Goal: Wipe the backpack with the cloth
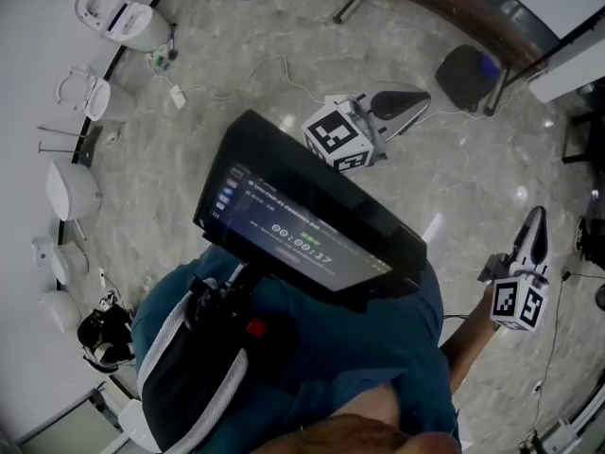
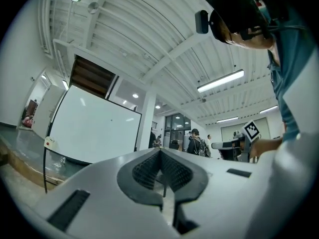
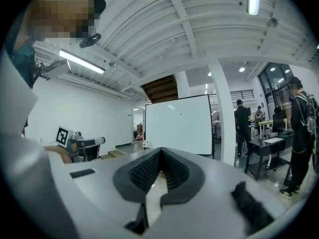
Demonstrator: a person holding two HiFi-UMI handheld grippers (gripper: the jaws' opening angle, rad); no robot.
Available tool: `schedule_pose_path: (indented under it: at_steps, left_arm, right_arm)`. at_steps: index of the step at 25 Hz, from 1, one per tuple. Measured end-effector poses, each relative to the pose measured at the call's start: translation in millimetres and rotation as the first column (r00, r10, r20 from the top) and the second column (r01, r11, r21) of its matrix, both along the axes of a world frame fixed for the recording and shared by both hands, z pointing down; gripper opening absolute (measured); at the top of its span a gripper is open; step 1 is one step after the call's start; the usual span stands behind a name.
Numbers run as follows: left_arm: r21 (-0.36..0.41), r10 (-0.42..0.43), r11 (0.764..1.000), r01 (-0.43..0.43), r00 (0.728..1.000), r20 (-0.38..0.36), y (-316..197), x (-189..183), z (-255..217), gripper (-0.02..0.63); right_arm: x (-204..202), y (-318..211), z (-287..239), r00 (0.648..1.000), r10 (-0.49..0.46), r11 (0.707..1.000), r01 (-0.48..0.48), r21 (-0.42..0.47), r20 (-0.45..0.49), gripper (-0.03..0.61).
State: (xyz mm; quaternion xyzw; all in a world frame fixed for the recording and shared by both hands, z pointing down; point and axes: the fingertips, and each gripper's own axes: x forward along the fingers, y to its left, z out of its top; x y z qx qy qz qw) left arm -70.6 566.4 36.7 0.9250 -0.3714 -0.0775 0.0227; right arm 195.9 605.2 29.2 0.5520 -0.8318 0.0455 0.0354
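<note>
No cloth shows in any view. A black pack with pale straps [image 1: 189,372] hangs at the person's front, below a dark screen [image 1: 302,230]; I cannot tell whether it is the task's backpack. My left gripper [image 1: 421,96] is held out over the marble floor, jaws shut and empty; its own view shows the tips [image 2: 160,152] meeting. My right gripper [image 1: 539,214] is at the right, also shut with nothing in it [image 3: 160,152]. Each gripper appears in the other's view: the right gripper [image 2: 234,144], the left gripper [image 3: 87,143]. Both point out roughly level into the room.
White toilets and basins [image 1: 113,15] line the left wall. Cables [image 1: 274,69] and a dark bag-like object [image 1: 468,74] lie on the floor. A whiteboard [image 3: 179,126] stands ahead. People stand by a table [image 3: 269,148] at the right.
</note>
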Motion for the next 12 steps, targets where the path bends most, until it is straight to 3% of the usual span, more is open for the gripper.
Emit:
schedule_pose_path:
  at_steps: [12]
  left_arm:
    - [0.011, 0.022, 1.0, -0.022, 1.0, 0.006, -1, 6, 4, 0.0]
  right_arm:
    - [0, -5, 9, 1.0, 0.017, 1.0, -0.017, -0.001, -0.024, -0.001]
